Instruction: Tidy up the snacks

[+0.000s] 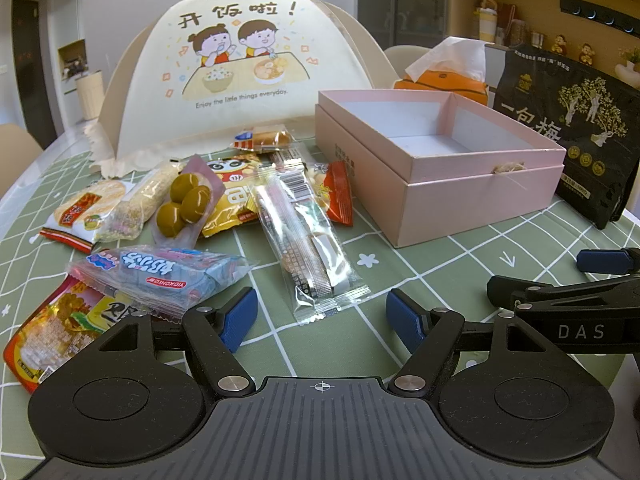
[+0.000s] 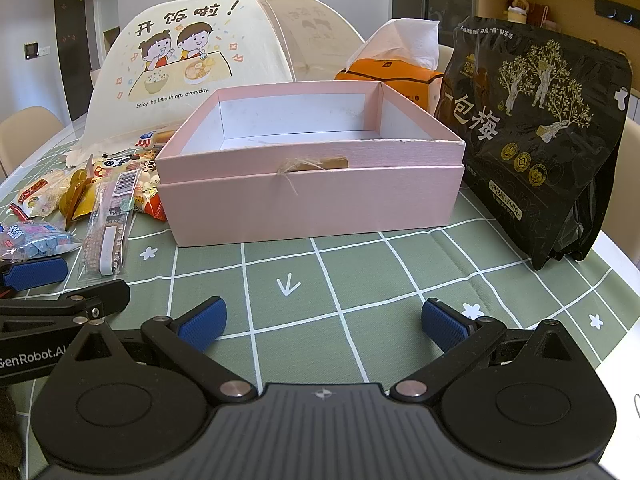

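Left gripper (image 1: 322,320) and right gripper (image 2: 324,322): matte black linkages, silver pivot screws, blue textured pads (image 2: 202,322), ribbed grey base, white "DAS" and "GenRobot.AI" lettering.

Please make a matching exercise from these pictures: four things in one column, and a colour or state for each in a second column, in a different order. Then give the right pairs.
Things:
1. pink box
2. tissue pack
3. plum bag
4. left gripper

Descriptions:
A. black, standing upright
B. open, nothing between its pads
C. lid off, nothing inside
D. orange, a white tissue sticking out on top

Right pairs: 1-C, 2-D, 3-A, 4-B
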`<state>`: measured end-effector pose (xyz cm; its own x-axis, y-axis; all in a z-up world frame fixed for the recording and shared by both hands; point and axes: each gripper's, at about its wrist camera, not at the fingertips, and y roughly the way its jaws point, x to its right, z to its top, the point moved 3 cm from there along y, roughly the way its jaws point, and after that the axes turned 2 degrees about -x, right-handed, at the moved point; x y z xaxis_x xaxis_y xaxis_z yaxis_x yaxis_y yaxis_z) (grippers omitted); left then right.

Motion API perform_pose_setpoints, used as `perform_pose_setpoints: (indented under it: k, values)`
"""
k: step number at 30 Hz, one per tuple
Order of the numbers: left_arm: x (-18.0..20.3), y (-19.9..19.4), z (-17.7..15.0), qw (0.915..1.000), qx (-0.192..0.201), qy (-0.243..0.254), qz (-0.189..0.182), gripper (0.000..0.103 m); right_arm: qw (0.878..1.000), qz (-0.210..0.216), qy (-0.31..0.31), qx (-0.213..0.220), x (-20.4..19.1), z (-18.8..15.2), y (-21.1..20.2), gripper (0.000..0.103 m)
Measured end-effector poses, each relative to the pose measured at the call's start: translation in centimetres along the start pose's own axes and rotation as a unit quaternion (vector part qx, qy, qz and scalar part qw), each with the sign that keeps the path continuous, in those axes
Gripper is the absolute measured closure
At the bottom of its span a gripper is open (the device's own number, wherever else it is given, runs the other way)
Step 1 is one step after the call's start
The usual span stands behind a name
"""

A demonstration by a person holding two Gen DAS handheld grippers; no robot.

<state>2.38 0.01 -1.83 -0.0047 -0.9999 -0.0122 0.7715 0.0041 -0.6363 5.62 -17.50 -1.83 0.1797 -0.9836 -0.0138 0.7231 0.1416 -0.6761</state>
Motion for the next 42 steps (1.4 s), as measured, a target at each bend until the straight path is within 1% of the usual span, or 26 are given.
perform_pose_setpoints:
  k: [41,42]
  values:
    - [-0.01,-0.02,-0.01,1.0000,0.000,0.000,-0.001,0.026,1.000,0.000,0.001,0.000,-0.01,-0.36,0.09,0.000]
    - [0.02,-0.03,-0.02,1.0000,0.000,0.003,-0.002,0.026,1.000,0.001,0.002,0.006,0.07,-0.36,0.05,0.000]
